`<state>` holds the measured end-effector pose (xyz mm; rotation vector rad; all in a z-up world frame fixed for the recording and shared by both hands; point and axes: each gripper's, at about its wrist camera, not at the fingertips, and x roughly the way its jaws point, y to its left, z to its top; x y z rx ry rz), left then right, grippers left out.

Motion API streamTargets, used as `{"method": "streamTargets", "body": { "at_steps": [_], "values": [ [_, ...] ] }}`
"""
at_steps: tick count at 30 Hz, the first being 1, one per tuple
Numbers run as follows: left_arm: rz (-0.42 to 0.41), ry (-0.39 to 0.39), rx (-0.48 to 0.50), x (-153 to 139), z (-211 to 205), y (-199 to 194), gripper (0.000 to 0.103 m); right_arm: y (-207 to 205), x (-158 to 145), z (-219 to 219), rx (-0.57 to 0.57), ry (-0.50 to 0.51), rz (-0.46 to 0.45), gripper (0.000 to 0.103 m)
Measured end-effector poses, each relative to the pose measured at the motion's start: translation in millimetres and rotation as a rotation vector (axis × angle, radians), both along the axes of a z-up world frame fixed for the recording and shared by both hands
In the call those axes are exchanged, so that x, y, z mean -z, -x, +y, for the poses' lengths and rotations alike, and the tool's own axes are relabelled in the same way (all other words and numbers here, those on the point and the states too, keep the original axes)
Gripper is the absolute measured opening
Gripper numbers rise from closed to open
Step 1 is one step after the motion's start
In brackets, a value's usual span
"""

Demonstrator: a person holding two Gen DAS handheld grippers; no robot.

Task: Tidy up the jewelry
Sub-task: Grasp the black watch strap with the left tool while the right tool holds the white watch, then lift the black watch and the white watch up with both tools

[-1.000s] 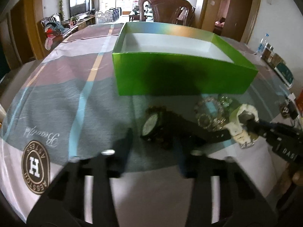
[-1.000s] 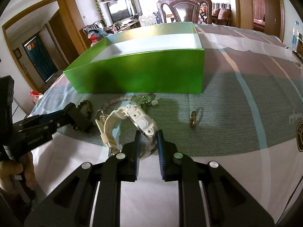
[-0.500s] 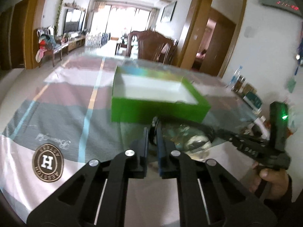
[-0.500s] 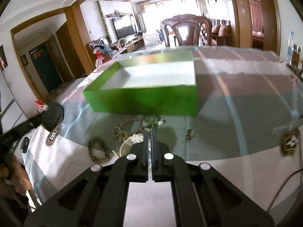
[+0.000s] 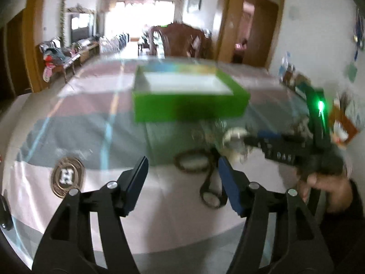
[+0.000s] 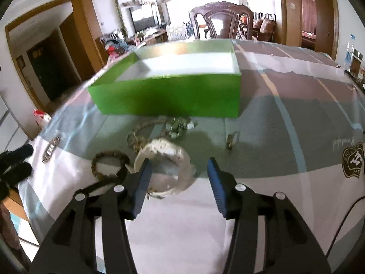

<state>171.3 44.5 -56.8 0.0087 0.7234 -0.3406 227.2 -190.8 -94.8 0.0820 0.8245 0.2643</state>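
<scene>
Green box (image 6: 173,100) open-topped, mid-table, far side of jewelry cluster; nothing visible inside.

White watch (image 6: 166,159) on tablecloth (image 6: 262,141) just ahead of right gripper (image 6: 179,173), strap loop partly between blue pads — untouched. Jaws apart, just been opening, empty.

Dark watch (image 5: 211,189) below left gripper (image 5: 182,171), hard by its right finger, strap running away toward box. Jaws apart too, just been opening, nothing between.

Right gripper nearer white watch; left nearer dark one.

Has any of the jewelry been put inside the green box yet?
No, the green box shows only its bare white floor, and the white watch and the bracelets lie on the tablecloth in front.
</scene>
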Motion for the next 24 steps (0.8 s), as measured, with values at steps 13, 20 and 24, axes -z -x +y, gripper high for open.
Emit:
{"method": "streamTargets", "body": {
  "at_steps": [13,20,24],
  "values": [
    [0.14,-0.116,0.155,51.3,-55.6,-11.2,0.043,-3.1,1.7,-12.9,0.01,-0.031,-0.017,0.013],
    [0.158,-0.029,0.095,57.5,-41.2,-25.0,0.03,24.9,-25.0,-30.0,0.007,-0.077,-0.084,0.013],
    [0.078,0.018,0.084,36.3,-35.5,-13.3,0.029,39.6,-39.2,-32.2,0.008,-0.09,-0.129,0.013]
  ]
}}
